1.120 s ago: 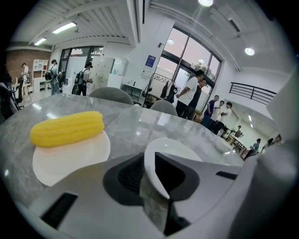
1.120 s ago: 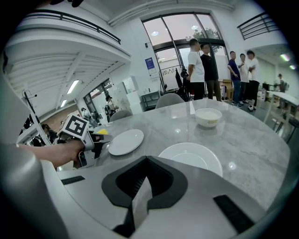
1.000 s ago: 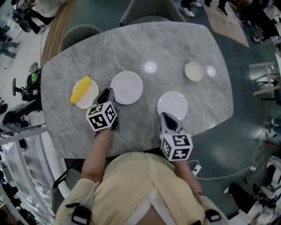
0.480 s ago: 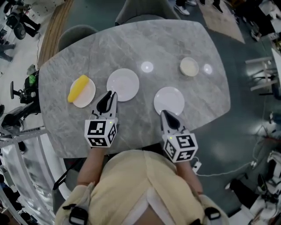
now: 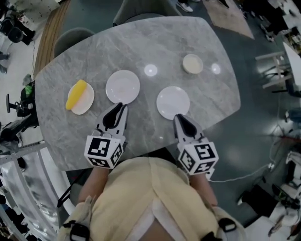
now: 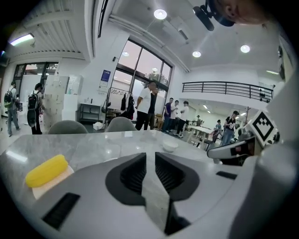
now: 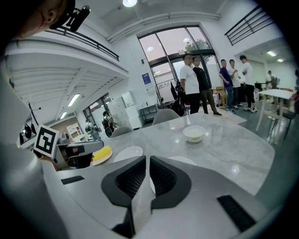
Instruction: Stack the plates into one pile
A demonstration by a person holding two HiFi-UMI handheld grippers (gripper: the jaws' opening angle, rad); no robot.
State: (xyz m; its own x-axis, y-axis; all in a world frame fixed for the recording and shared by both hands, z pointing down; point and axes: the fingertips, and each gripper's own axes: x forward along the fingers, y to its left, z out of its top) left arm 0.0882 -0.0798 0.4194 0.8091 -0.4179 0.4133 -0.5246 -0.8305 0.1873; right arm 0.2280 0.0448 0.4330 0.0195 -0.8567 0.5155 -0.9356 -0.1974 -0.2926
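Three white plates lie apart on the grey marble table (image 5: 141, 42). The left plate (image 5: 86, 102) carries a yellow banana-like piece (image 5: 75, 94), the middle plate (image 5: 122, 86) is bare, and so is the right plate (image 5: 173, 102). My left gripper (image 5: 118, 106) hovers just in front of the middle plate, its jaws a narrow gap apart with nothing between them. My right gripper (image 5: 178, 116) hangs at the right plate's near edge, shut and empty. In the right gripper view the middle plate (image 7: 128, 152) and the right plate (image 7: 184, 160) show beyond the jaws.
A small cream bowl (image 5: 193, 63) sits at the far right of the table, also in the right gripper view as the bowl (image 7: 193, 133). Grey chairs (image 5: 141, 9) stand at the far edge. People stand in the background beyond the table.
Both grippers have lifted and drawn back toward the person. The left one has swung from between the left and middle plates to the front of the middle plate.
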